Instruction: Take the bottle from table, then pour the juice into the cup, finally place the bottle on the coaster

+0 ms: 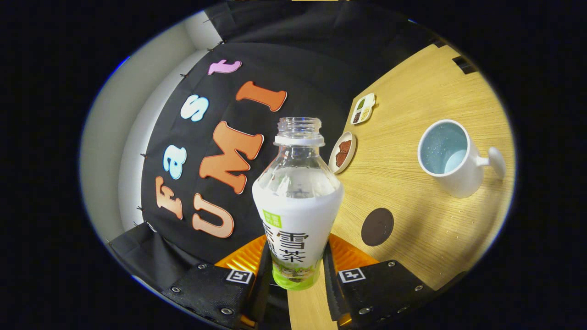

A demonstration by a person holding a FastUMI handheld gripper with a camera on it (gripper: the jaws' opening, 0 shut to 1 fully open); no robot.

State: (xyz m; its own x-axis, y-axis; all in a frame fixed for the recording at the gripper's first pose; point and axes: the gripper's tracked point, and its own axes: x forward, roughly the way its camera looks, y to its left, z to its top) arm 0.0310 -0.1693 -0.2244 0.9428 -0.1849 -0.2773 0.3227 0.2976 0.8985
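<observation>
Gripper (296, 275) fingers are closed against the lower part of a bottle (297, 206), one finger pressing each side of it, so the bottle is held firmly between them. Its label wraps the body in white with a green band near the bottom, and the clear shoulder and neck rise above that. The cap is off, leaving the threaded mouth open. Whole scene sits tilted in the gripper view, with the wooden desk (412, 91) slanting away beyond the fingers and the bottle held up off it. Beside the bottle and just past the finger on that side, a dark round coaster (377, 227) lies flat on the desk with nothing on it. Further out stands a white cup (447, 156) with a handle, its pale blue inside visible and a little liquid at the bottom. It is well apart from the bottle and from the coaster. Near the far edge of the desk a small round dish (342, 152) holds something brown, and beyond it lies a small divided tray (363, 109) with bits of different colours in its compartments. Black cloth hangs behind the desk as the booth wall.
</observation>
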